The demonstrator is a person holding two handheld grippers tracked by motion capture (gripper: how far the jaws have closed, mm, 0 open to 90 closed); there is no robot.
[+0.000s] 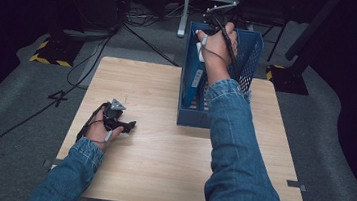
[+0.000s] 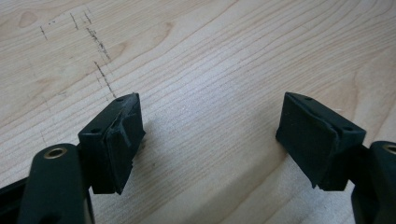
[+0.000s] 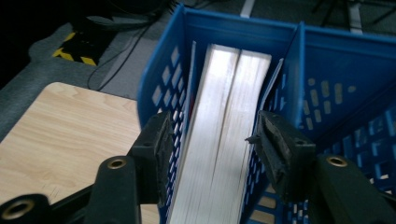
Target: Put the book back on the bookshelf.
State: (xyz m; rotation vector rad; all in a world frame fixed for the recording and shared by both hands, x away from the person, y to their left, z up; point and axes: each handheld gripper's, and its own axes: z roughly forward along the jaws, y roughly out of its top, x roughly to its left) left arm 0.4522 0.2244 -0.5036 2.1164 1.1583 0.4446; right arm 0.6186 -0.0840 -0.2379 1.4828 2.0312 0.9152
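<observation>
The left gripper (image 1: 124,125) is rested near the left edge of the light wooden desk (image 1: 161,154), jaws wide apart and empty. Farther off, at the far edge, the right gripper (image 3: 210,140) is held above the two white-paged books (image 3: 224,121) standing on edge in the blue plastic slotted basket (image 3: 327,60); its jaws straddle them, partly parted, not gripping. The books' long axis runs away from it.

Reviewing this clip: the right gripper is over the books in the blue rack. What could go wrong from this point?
1. The right gripper has its black jaws either side of the two white-paged books standing in the blue perforated plastic file rack; pulling away at an angle, a pad might catch a page edge and tip a book.
2. The rack sits at the light wooden table's far edge; a knock could push it off.
</observation>
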